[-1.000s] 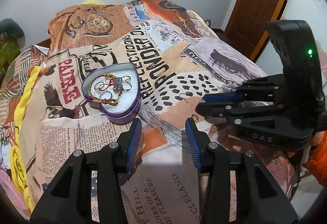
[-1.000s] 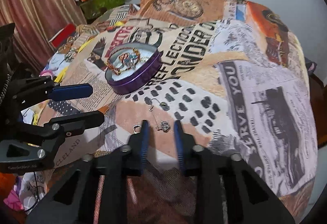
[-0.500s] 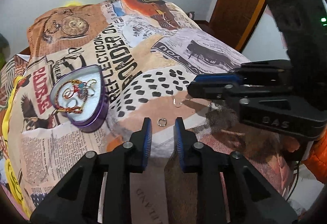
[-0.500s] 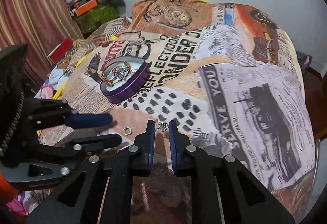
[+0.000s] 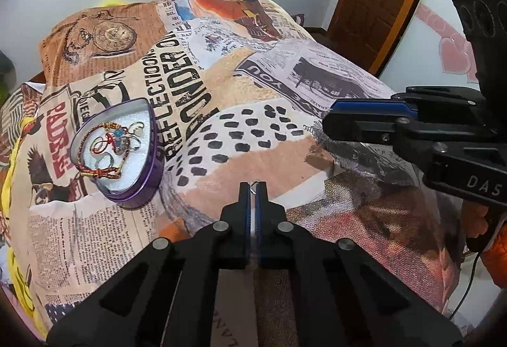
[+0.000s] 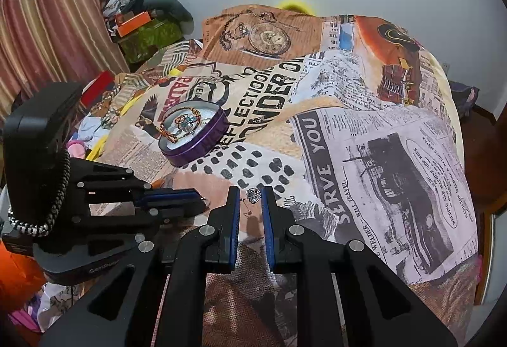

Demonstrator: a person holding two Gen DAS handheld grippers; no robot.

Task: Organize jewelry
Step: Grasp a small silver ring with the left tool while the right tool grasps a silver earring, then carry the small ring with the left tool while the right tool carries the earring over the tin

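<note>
Newspaper-print patchwork bedspread as work surface. Purple heart-shaped tin already loaded with bracelet and rings; probably two pieces left. Left gripper pinched together on small silver ring. Right gripper slightly apart around crown-shaped silver earring; grip unclear. Path to tin unobstructed.

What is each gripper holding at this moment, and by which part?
The left gripper is shut on a small silver ring, pinched at its lower edge. The right gripper is open; the crown charm sits between its jaws, ungripped.
</note>
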